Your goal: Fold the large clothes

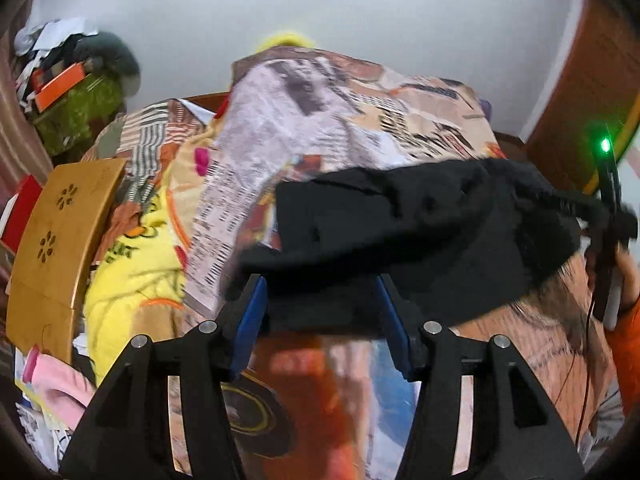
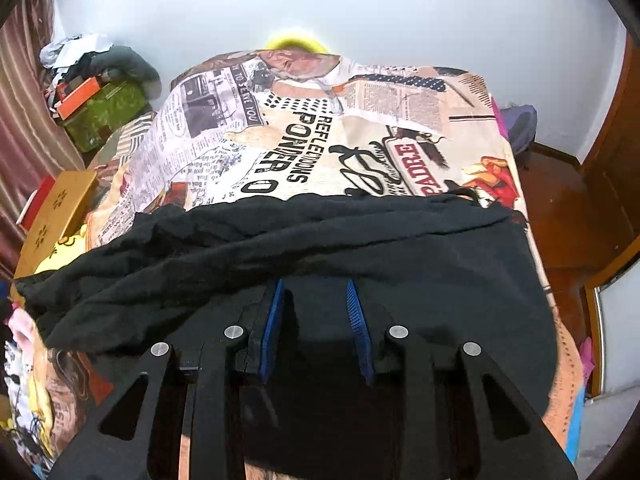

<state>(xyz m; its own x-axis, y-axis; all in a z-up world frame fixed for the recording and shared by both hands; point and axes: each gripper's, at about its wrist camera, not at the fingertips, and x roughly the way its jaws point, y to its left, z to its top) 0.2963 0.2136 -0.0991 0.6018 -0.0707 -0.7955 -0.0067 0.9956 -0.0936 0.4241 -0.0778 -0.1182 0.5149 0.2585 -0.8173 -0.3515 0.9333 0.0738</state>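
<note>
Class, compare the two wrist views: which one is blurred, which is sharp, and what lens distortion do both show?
Left wrist view: motion-blurred, the black garment and printed bedsheet smeared, its text unreadable. Right wrist view: sharp, lettering on the bedsheet legible, garment folds crisp. Both: fisheye bending, dark rounded corners, even light on the white wall.

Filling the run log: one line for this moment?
black garment bunched on bed | left hand-held gripper open | right hand-held gripper open

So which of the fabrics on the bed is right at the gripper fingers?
The plain black garment; unlike the newspaper-print bedsheet and yellow cartoon cloth, it drapes over both grippers' blue fingertips.
</note>
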